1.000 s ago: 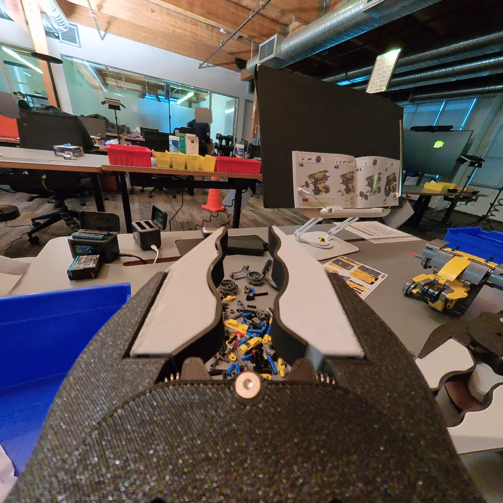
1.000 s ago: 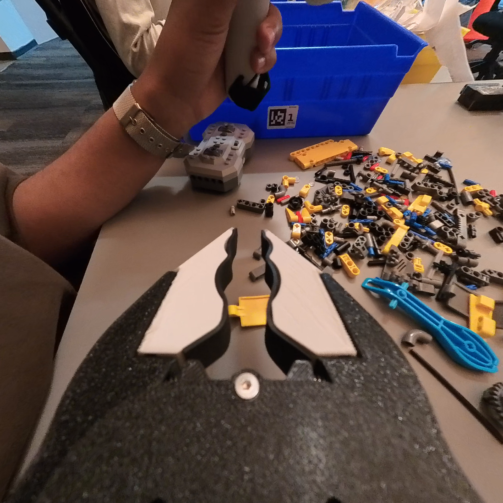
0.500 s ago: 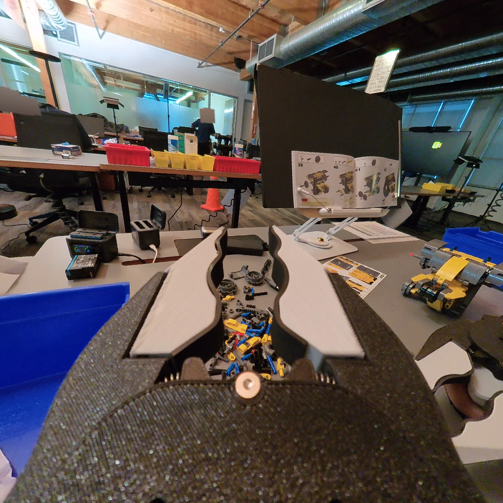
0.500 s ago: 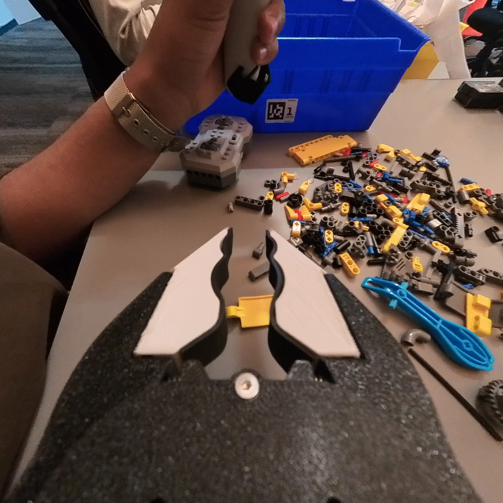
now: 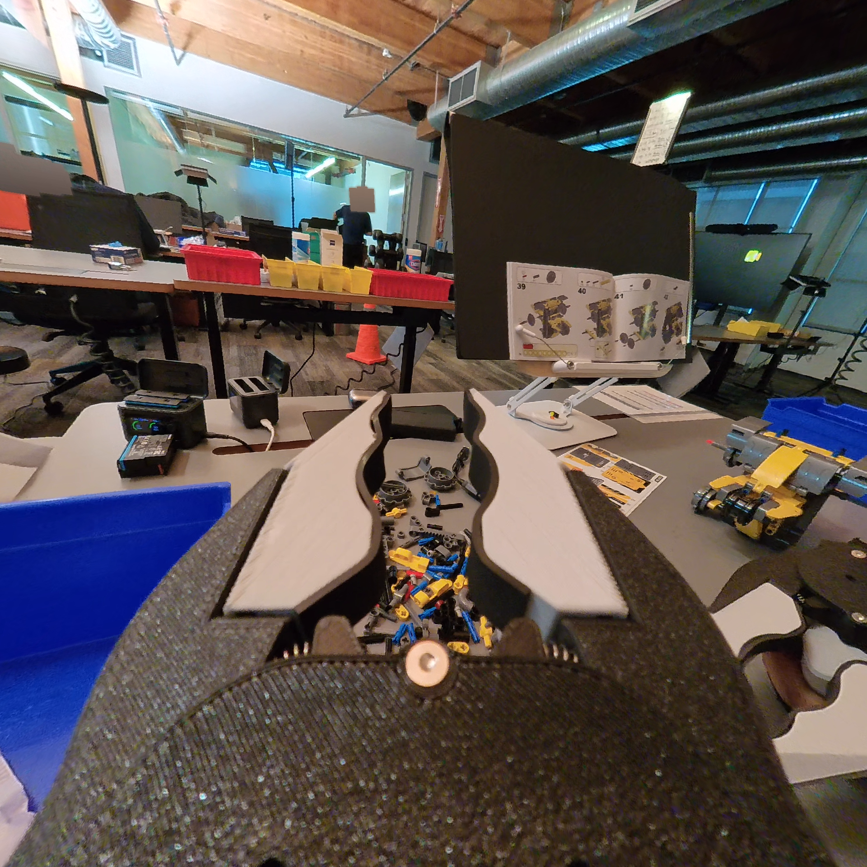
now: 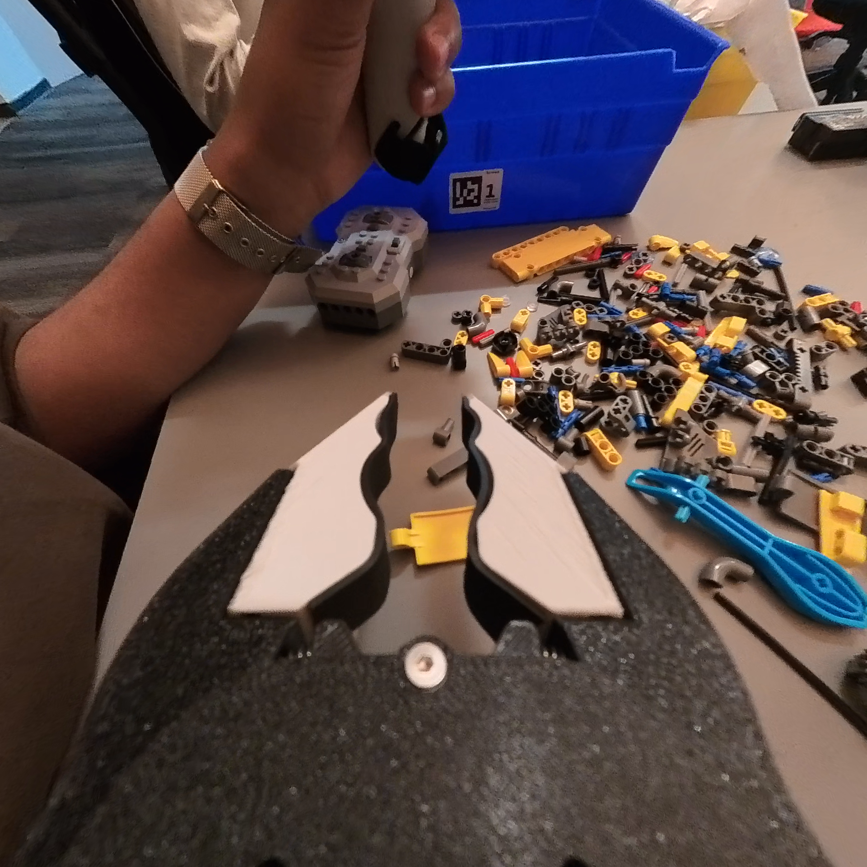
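My left gripper (image 5: pixel 427 403) is open and empty, held above a pile of small yellow, blue, black and grey building pieces (image 5: pixel 422 572) on the grey table. My right gripper (image 6: pixel 429 403) is open and empty, low over the table. A flat yellow piece (image 6: pixel 436 535) lies on the table between its fingers, partly hidden under the right finger. Two small dark grey pieces (image 6: pixel 445 467) lie just ahead near the tips. The pile (image 6: pixel 657 366) spreads to its right. A partly built yellow and grey model (image 5: pixel 774 488) stands at the right.
A blue bin (image 6: pixel 563 117) stands behind the pile, with a grey battery box (image 6: pixel 366 286) and a long yellow beam (image 6: pixel 549 246) before it. A blue plastic tool (image 6: pixel 750 539) lies at the right. A hand (image 6: pixel 328 94) holds the left gripper's handle. An open booklet (image 5: pixel 596 319) rests on a stand. Tip to tip, the grippers are about 20 centimetres apart.
My right gripper's jaws have opened a little wider over the flat yellow piece. My left gripper has stayed almost still.
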`<action>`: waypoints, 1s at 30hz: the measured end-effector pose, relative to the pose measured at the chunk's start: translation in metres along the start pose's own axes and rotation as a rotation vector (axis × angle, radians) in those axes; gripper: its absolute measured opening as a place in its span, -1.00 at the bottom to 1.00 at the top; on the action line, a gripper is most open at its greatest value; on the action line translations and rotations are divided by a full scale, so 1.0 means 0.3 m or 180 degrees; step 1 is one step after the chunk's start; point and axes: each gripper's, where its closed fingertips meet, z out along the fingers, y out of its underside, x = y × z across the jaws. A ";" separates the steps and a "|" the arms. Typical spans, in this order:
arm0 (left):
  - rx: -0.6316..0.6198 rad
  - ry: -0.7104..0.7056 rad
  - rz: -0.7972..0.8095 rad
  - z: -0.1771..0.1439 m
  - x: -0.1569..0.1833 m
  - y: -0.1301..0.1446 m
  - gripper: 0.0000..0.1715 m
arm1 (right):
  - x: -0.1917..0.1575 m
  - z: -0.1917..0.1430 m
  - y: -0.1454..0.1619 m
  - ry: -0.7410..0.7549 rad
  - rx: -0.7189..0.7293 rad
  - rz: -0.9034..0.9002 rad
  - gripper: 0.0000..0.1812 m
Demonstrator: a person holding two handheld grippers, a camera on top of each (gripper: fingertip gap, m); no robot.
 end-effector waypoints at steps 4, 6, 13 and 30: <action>-0.0010 0.0002 -0.0002 0.000 0.000 0.001 -0.66 | -0.001 0.003 0.004 0.0025 -0.0027 -0.0039 -0.70; -0.0048 -0.0010 0.0008 0.004 0.000 0.008 -0.66 | -0.002 0.003 0.004 0.0041 -0.0030 -0.0068 -0.70; -0.0163 -0.0016 -0.0063 0.000 -0.010 0.049 -0.66 | 0.002 0.013 0.018 0.0033 -0.0120 -0.0052 -0.69; -0.0056 0.0069 -0.0165 -0.027 0.004 0.030 -0.73 | -0.012 0.005 0.018 -0.0112 -0.0093 -0.0043 -0.89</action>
